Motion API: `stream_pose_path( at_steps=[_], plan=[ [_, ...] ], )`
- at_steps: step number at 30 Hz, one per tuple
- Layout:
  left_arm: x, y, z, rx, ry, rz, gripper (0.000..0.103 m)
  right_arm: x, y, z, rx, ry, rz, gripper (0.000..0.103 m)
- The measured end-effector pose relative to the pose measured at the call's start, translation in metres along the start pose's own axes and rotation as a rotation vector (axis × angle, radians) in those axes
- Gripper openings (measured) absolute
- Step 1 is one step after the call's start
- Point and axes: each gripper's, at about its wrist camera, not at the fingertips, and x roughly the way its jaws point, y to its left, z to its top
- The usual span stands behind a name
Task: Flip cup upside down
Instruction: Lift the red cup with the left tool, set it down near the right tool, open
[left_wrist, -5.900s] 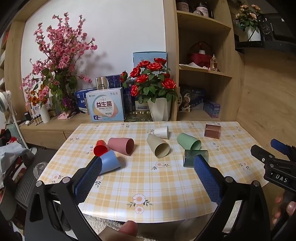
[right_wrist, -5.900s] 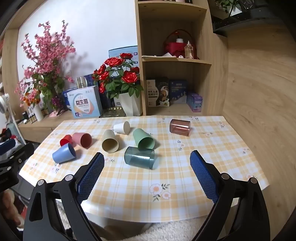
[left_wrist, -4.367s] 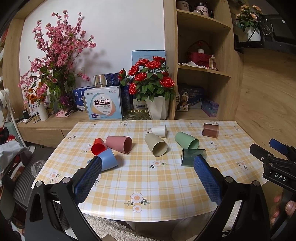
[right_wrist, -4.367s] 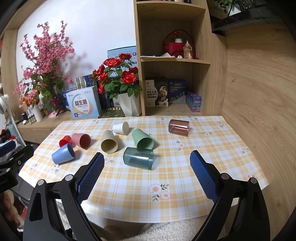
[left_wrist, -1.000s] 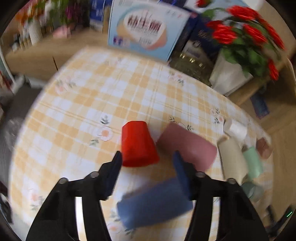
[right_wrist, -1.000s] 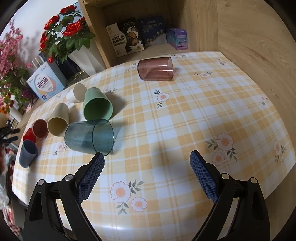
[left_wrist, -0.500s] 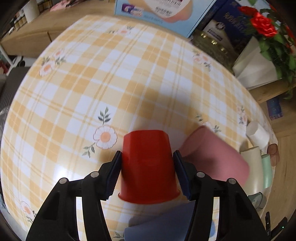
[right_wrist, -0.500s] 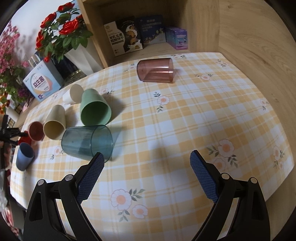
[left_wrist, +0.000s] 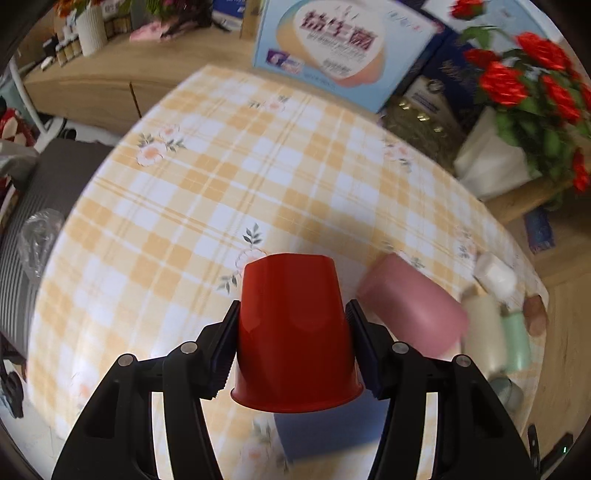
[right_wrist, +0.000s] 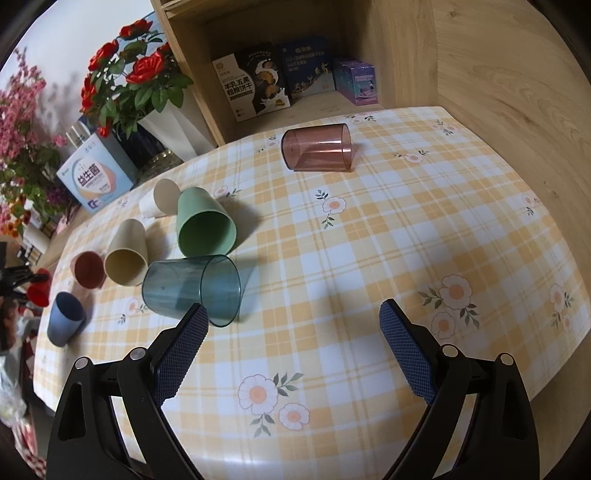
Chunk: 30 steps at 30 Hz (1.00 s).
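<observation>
Two blue-padded fingers of the left gripper (left_wrist: 291, 334) clamp a red cup (left_wrist: 293, 332) by its sides, holding it above the yellow checked surface (left_wrist: 229, 184). In the left wrist view the cup's long axis runs straight along the fingers: its closed base points away from the camera toward the far side of the surface, and its flared rim faces back toward the camera. Whether any part of it touches the cloth cannot be told from this view.

Just right of the red cup a pink cup (left_wrist: 413, 314) lies on its side, blurred, and a blue cup (left_wrist: 328, 428) lies below the red rim, partly hidden. Beyond the surface stand a light blue box (left_wrist: 340, 48) and a white vase of red roses (left_wrist: 532, 96).

Over the near right part of the surface, the right gripper (right_wrist: 291, 343) hangs with its fingers spread wide and nothing between them. From this view a teal clear cup (right_wrist: 192, 286) lies on its side just beyond the left finger, with a green cup (right_wrist: 205, 227), a cream cup (right_wrist: 127, 258) and a small white cup (right_wrist: 160, 199) beside it. A brown clear cup (right_wrist: 317, 151) lies apart, near the shelf (right_wrist: 295, 48).
</observation>
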Motion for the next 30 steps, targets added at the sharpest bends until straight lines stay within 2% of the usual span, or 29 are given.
stream_pose_path(
  at_steps=[4,7,13,17,20,25,30],
  plan=[
    [-0.035,-0.036,-0.035,0.096,-0.024,-0.036,0.055,-0.003,-0.008,-0.002,0.020,-0.010,0.007,0.091],
    [-0.044,-0.078,-0.079,0.173,0.000,-0.097,0.055,-0.005,-0.019,-0.003,0.046,-0.017,0.005,0.091],
    [-0.021,-0.181,-0.170,0.254,0.115,-0.280,0.055,-0.015,-0.049,-0.002,0.080,-0.039,-0.005,0.091],
    [0.004,-0.268,-0.221,0.314,0.202,-0.402,0.055,-0.026,-0.077,-0.001,0.097,-0.053,-0.024,0.091],
    [0.020,-0.325,-0.245,0.359,0.244,-0.437,0.055,-0.036,-0.102,0.001,0.110,-0.065,-0.049,0.091],
    [0.052,-0.403,-0.267,0.415,0.247,-0.415,0.055,-0.051,-0.141,0.005,0.141,-0.086,-0.095,0.091],
    [0.087,-0.435,-0.276,0.398,0.246,-0.350,0.055,-0.060,-0.175,0.004,0.180,-0.097,-0.124,0.091]
  ],
)
